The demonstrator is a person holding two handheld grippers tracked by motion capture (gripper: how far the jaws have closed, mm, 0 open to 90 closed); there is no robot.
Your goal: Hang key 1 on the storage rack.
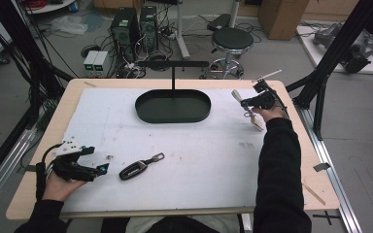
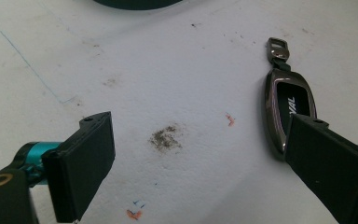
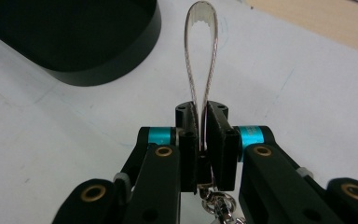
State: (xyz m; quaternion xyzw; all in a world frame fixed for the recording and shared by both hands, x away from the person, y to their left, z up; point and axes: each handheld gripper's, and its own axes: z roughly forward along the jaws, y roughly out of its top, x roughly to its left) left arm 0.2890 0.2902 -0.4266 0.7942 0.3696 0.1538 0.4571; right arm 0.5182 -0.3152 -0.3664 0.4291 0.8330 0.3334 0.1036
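My right gripper [image 1: 249, 103] is raised over the far right of the white mat [image 1: 199, 145]. In the right gripper view my right gripper [image 3: 201, 116] is shut on a pale, translucent strap loop [image 3: 202, 8] that stands up between the pads, with a metal clasp [image 3: 216, 203] hanging below. The same strap [image 1: 236, 94] shows in the high view. My left gripper [image 1: 97, 159] rests open at the near left. A dark key fob [image 1: 135, 169] with a metal loop lies flat on the mat to its right. In the left gripper view the fob [image 2: 289, 105] lies beside one jaw of my left gripper [image 2: 200, 135], with nothing between the pads.
A black oval tray [image 1: 143, 110] with a T-shaped stand [image 1: 173, 63] sits at the far middle of the mat; its wall [image 3: 98, 70] is close to the left of the held strap. The wooden table edge [image 1: 315, 160] borders the mat. Stools and computers stand beyond.
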